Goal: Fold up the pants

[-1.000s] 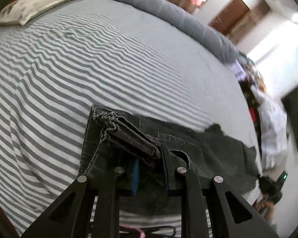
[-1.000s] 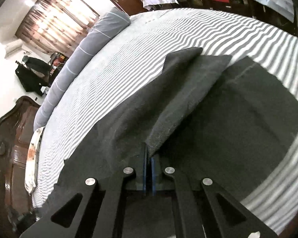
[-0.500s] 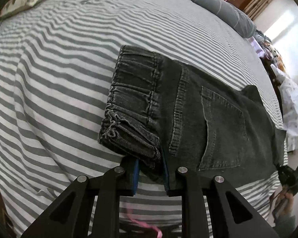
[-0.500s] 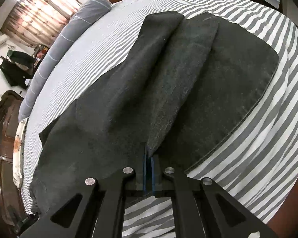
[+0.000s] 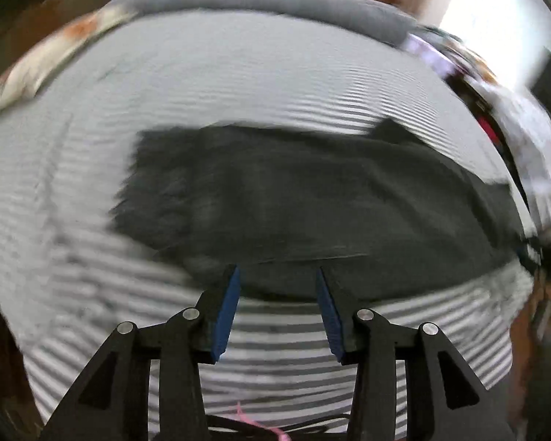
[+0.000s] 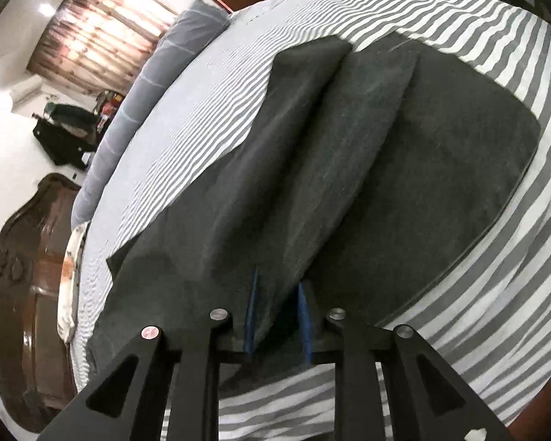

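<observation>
- The bed (image 6: 440, 18), under a grey-and-white striped sheet, carries everything; a long grey bolster (image 6: 154, 84) runs along its far edge and a patterned pillow (image 5: 55, 55) lies at one end.
- The dark grey denim pants (image 5: 312, 198) lie lengthwise near the bed's near edge. In the right wrist view one leg sits doubled over the other, with a raised lengthwise ridge of cloth down the middle.
- Progress, as I judge it: the leg-on-leg fold looks done and laid down; smoothing that ridge and folding end to end are left.
- The left gripper (image 5: 277, 308) has just been opening. Its blue-padded fingers (image 5: 227, 316) stand moderately apart with nothing between them, hanging over the striped sheet just short of the pants' near edge. This view is motion-blurred.
- The right gripper (image 6: 277, 316) has also just been opening, only a narrow way. The ridge of the pants runs into the gap, but the pads (image 6: 251, 312) appear clear of it, so I take it as released.
</observation>
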The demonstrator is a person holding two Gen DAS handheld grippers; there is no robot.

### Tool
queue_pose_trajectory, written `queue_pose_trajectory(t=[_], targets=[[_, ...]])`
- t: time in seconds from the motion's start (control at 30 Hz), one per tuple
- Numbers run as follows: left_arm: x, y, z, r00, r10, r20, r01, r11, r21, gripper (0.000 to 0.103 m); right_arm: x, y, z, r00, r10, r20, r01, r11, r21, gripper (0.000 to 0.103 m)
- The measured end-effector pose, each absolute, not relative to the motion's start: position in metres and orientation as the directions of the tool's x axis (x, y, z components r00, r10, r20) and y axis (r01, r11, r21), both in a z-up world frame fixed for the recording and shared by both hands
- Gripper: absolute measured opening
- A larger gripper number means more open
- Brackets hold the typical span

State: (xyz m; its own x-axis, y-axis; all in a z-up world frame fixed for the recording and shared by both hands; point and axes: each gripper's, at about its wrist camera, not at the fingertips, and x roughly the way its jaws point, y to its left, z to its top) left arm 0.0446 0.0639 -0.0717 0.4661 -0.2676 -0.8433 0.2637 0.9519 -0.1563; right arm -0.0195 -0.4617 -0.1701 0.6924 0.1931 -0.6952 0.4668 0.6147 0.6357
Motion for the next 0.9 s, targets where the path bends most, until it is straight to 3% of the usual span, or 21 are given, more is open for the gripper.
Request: queue_pose_trajectory(t=[0.17, 0.37, 0.67, 0.9], targets=[[0.032, -0.048, -0.066, 0.441, -0.364, -0.820, 0.548, 0.833, -0.075, 0.044, -0.013, -0.496, -0.173, 0.716, 0.204, -0.667, 0.468, 0.569, 0.676, 0.020], [0.018, -0.153, -0.079, 0.360, -0.447, -0.819, 0.738, 0.673, -0.044, 0.044, -0.003, -0.531, -0.179, 0.730, 0.205, -0.652, 0.483, 0.520, 0.705, 0.020], [-0.010, -0.247, -0.118, 0.345, -0.452, -0.822, 0.842, 0.536, 0.059, 0.044, 0.005, -0.557, -0.183, 0.739, 0.264, -0.619, 0.452, 0.487, 0.747, 0.007], [-0.010, -0.289, -0.145, 0.410, -0.383, -0.828, 0.835, 0.522, 0.172, 0.042, 0.004, -0.557, -0.176, 0.757, 0.265, -0.598, 0.416, 0.511, 0.752, 0.007]])
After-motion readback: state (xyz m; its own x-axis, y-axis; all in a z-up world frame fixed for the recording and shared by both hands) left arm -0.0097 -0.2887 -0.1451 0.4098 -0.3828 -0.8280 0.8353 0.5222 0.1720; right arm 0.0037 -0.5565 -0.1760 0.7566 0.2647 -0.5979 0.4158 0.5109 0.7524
